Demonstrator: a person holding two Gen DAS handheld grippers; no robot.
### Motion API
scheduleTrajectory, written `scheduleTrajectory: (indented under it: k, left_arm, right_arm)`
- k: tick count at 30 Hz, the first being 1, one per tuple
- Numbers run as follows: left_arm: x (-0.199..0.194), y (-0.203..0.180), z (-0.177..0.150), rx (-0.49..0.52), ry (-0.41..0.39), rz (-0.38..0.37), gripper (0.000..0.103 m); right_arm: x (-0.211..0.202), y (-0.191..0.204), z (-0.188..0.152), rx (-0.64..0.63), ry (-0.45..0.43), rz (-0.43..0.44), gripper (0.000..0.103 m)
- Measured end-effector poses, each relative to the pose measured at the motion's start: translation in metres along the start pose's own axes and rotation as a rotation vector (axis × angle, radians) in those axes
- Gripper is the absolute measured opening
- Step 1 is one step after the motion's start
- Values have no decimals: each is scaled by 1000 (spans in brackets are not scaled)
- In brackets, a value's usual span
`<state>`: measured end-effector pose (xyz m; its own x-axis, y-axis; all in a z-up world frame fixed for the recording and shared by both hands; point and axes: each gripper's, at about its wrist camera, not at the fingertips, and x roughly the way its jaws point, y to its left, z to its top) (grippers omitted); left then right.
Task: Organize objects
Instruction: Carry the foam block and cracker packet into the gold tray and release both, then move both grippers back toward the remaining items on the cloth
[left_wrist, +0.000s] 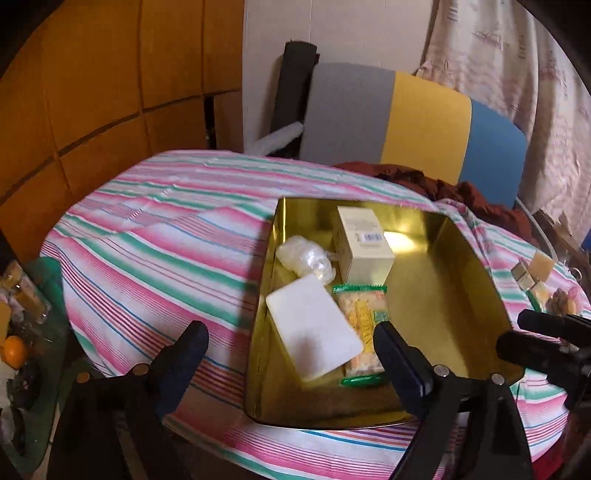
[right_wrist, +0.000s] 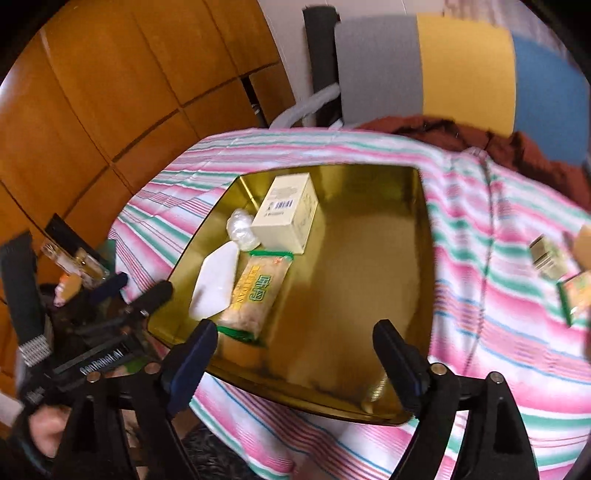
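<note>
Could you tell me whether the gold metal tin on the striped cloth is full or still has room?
Partly filled. The gold metal tin holds a cream box, white pad, snack packet and plastic bundle along one side; the rest is bare.

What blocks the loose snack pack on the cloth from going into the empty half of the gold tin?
Nothing visible. The snack pack lies on the striped cloth right of the gold tin, whose right half is bare. Right gripper is open and empty.

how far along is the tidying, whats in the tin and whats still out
Done: the gold tin already holds a cream box, a white pad, a snack packet and a clear plastic wad. In hand: nothing; the left gripper and right gripper are both open. Left: small boxes and packets lying on the striped cloth to the right.
</note>
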<state>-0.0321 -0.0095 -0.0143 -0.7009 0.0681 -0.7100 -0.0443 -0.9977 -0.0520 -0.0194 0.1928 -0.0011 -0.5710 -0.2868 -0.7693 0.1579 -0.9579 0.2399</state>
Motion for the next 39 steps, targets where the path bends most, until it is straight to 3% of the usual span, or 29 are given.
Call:
scheduleTrajectory:
  k: [10, 15, 20, 31, 39]
  left_arm:
    - [-35, -25, 5, 37, -61, -52, 93]
    - [-40, -35, 3, 54, -61, -67, 93]
    - [-41, -49, -1, 80, -56, -90, 92]
    - [-33, -78, -8, 157, -20, -148, 92]
    - [-27, -99, -10, 194, 11, -251, 92]
  right_arm:
    - [-23, 9, -8, -73, -86, -140, 97]
    - [-33, 4, -10, -73, -138, -231, 101]
    - [-40, -8, -12, -45, -154, -263, 103]
    - [-48, -55, -26, 42, -144, -342, 103]
    - [-65, -110, -37, 135, -131, -431, 103]
